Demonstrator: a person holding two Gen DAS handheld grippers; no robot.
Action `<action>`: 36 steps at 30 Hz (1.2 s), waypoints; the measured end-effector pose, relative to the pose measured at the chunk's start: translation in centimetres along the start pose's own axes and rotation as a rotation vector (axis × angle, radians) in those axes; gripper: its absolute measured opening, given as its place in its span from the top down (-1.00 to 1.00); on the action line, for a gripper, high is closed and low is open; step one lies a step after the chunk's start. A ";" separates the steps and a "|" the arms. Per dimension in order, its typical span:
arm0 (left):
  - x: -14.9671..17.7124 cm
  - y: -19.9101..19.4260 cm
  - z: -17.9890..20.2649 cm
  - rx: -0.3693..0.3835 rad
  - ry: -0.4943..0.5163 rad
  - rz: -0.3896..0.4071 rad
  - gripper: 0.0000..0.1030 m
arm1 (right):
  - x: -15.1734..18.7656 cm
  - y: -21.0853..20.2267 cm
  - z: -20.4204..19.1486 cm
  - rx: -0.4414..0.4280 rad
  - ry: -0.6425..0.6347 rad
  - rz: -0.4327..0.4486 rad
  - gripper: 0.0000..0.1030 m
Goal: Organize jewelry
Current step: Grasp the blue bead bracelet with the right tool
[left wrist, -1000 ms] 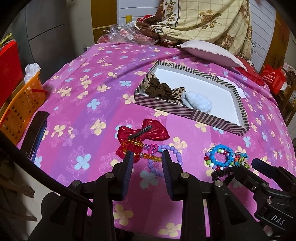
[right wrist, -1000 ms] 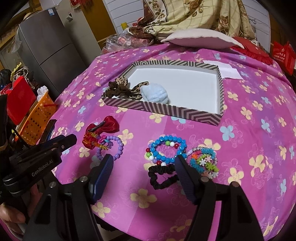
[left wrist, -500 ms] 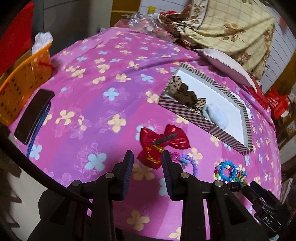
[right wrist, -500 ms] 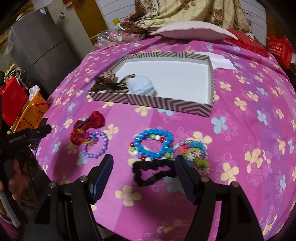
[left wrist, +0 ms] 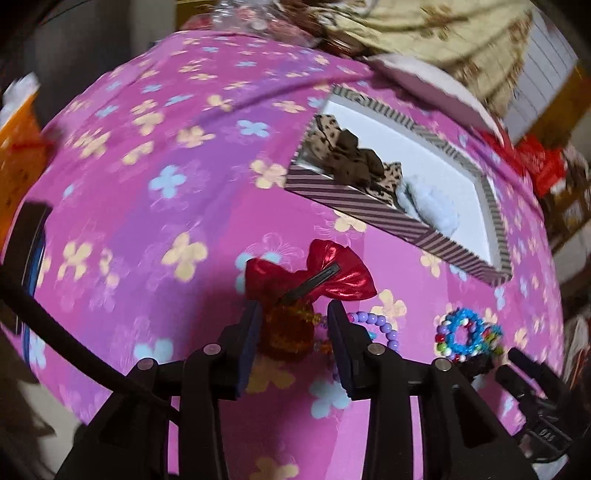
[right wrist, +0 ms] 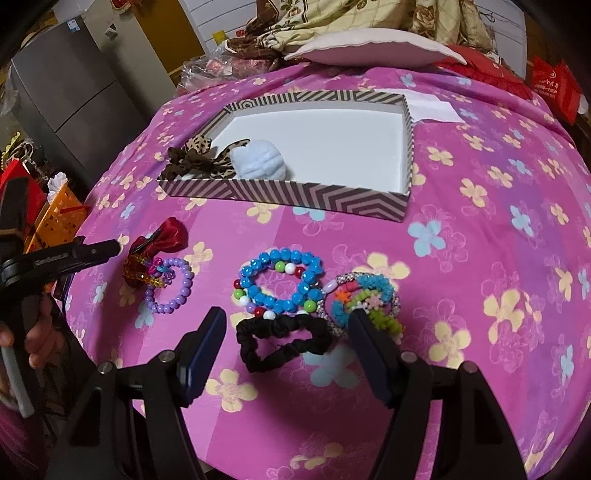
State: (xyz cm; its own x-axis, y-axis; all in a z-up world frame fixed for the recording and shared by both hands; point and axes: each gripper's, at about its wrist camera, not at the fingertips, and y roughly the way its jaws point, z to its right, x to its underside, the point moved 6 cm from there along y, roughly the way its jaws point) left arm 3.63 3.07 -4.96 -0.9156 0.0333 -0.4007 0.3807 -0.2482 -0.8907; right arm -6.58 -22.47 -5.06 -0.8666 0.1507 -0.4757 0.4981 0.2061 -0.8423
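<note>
L gripper: jaws just widened, straddle amber bead bracelet, no pinch | R gripper: spread over black scrunchie, no contact

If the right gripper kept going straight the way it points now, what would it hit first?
Most likely the black scrunchie, which lies on the bedspread between the open right gripper fingers; depth is unclear.

- A pink bedcover with flowers covers the bed.
- A pale pillow and a beige floral blanket lie at the far end.
- A grey cabinet stands on the left, near an orange basket.
</note>
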 end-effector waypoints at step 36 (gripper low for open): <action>-4.3 2.4 1.2 0.027 0.179 -0.009 0.43 | -4.1 0.9 -1.2 -0.094 -0.123 0.027 0.89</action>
State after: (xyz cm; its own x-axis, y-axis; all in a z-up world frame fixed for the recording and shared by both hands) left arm 8.34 1.18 -5.16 -0.8804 0.2067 -0.4267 0.3670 -0.2727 -0.8894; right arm -2.52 -21.75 -3.50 -0.8468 0.0388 -0.5305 0.5172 0.2936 -0.8040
